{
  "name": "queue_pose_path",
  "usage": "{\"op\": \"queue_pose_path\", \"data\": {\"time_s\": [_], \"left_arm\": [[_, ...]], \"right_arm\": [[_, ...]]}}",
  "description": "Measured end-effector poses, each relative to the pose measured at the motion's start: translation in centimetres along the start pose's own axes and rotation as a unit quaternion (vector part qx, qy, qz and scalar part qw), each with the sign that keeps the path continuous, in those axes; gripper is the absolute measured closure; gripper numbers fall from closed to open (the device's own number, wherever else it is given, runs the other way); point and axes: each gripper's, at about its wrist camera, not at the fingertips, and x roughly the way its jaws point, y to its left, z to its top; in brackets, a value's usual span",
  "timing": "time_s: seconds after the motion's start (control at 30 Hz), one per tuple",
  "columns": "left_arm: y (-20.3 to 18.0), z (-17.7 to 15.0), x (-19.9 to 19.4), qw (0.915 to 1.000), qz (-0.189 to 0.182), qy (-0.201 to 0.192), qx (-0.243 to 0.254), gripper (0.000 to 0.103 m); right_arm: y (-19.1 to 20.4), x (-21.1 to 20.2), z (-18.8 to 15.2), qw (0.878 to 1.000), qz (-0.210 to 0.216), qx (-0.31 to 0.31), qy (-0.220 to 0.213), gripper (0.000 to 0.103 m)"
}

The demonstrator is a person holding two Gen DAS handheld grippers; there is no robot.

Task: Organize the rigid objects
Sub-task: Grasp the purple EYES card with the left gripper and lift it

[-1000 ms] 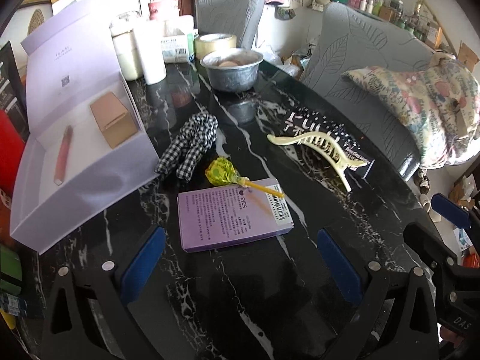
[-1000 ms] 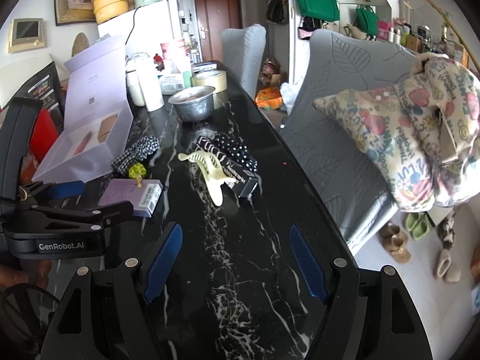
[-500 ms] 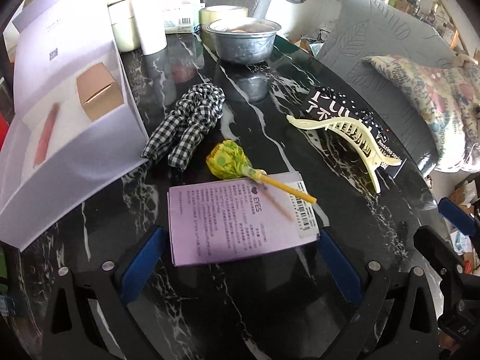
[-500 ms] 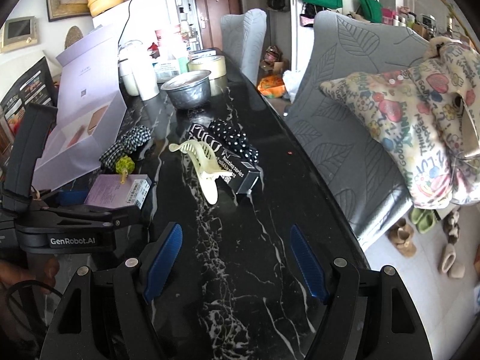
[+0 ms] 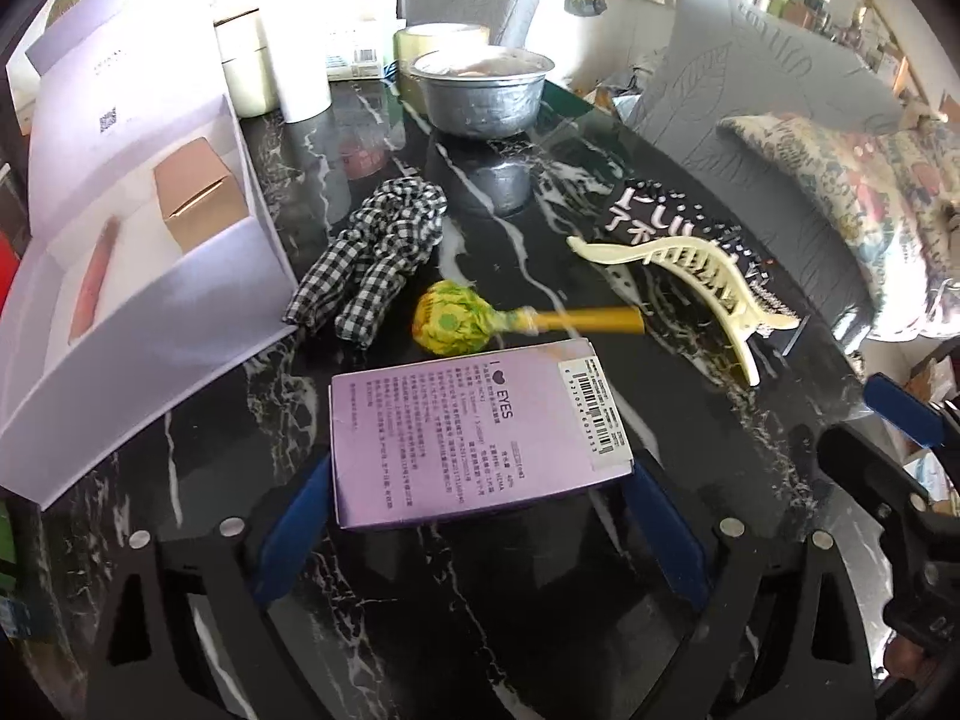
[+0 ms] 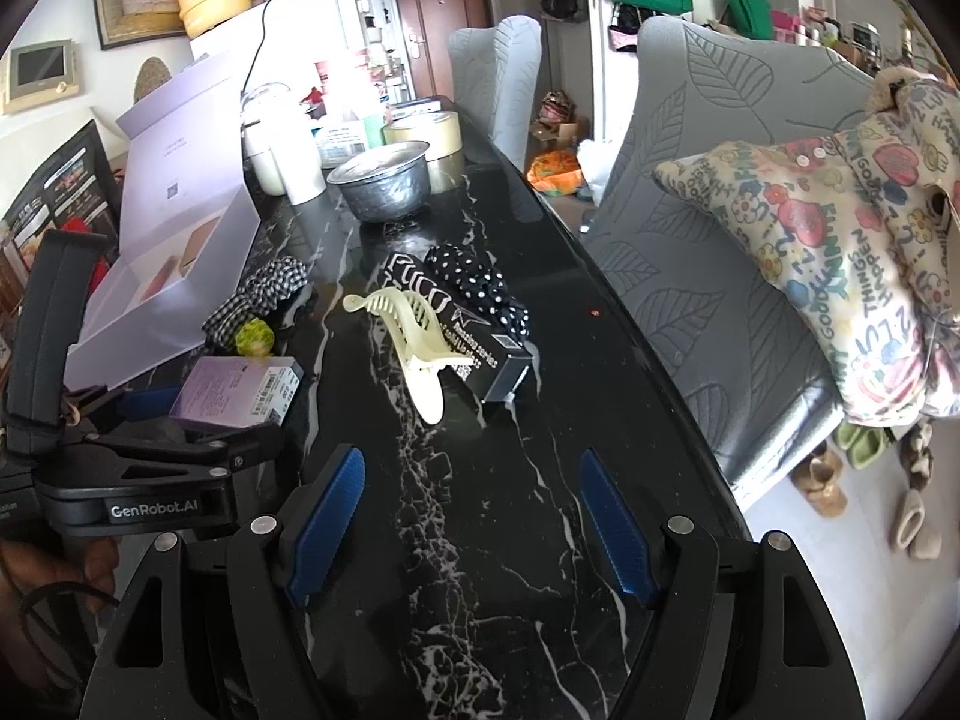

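A flat purple box (image 5: 474, 432) lies on the black marble table, its near end between the two open blue fingers of my left gripper (image 5: 480, 531); whether the pads touch it I cannot tell. It also shows in the right wrist view (image 6: 237, 390). A yellow-green lollipop (image 5: 456, 324) lies just beyond it. A cream hair claw clip (image 5: 690, 276) rests on a black printed box (image 6: 462, 336) to the right. My right gripper (image 6: 468, 525) is open and empty over bare table, short of the clip.
An open lilac gift box (image 5: 138, 252) with a small brown carton stands at the left. A checked fabric scrunchie (image 5: 378, 252), a metal bowl (image 5: 480, 90), tape roll and white jars sit further back. Grey chairs and a patterned cushion (image 6: 840, 252) line the right edge.
My left gripper has moved forward until the purple box sits between its fingers. The lollipop's stick has slid off the box. The right gripper has barely moved.
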Motion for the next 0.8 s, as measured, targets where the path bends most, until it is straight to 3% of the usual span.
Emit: {"op": "queue_pose_path", "data": {"time_s": [0.3,0.57,0.7,0.8], "left_arm": [[-0.2,-0.9,-1.3,0.9998,-0.018,-0.005,0.004,0.008],[1.9,-1.9,-4.5,0.9992,0.021,-0.034,-0.003,0.008],[3.5,-2.8,-5.5,0.9979,0.053,-0.037,-0.009,0.008],[4.8,-3.6,-5.7,0.9976,0.056,-0.034,-0.022,0.008]], "right_arm": [[0.5,0.4,0.9,1.0,0.007,-0.016,-0.004,0.028],[2.2,1.7,1.8,0.998,0.037,-0.048,0.001,0.029],[4.0,2.5,2.6,0.995,0.064,-0.075,0.001,0.031],[5.4,3.1,3.1,0.992,0.081,-0.097,0.002,0.031]]}}
